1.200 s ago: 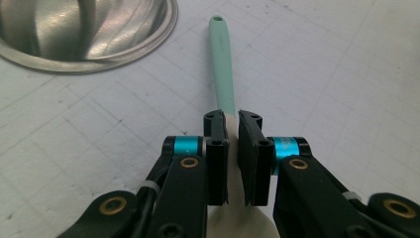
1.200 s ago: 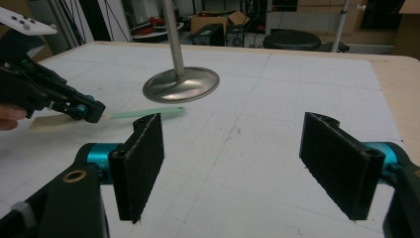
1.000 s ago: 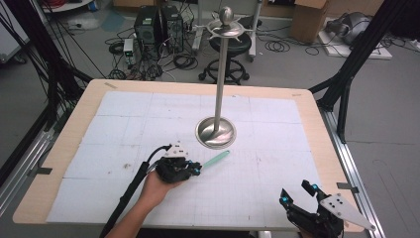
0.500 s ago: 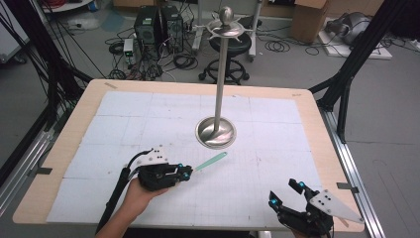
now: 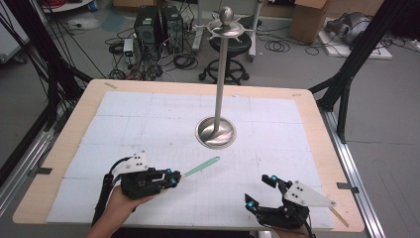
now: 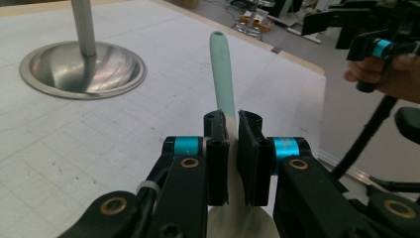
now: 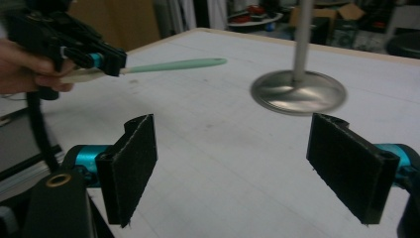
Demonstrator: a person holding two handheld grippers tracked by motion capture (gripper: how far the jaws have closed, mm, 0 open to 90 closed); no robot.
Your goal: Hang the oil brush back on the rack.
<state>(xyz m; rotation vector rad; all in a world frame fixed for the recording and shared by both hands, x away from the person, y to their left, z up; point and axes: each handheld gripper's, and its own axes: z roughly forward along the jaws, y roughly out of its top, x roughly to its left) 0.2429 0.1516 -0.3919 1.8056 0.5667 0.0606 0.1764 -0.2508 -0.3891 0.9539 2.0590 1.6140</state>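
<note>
My left gripper holds the green utensil above the table (handle pointing toward the stand). My right gripper waits wide open. Next, I should probably hang it there.

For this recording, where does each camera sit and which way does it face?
High view: above the person's side, looking forward and down at the table; forearms and both tongs show, left tongs and right tongs.
Left gripper view: rides the left tongs, facing the steel stand; jaws pinch a mint-green utensil.
Right gripper view: rides the right tongs, jaws apart.
Shared: stand and utensil appear in all.
</note>
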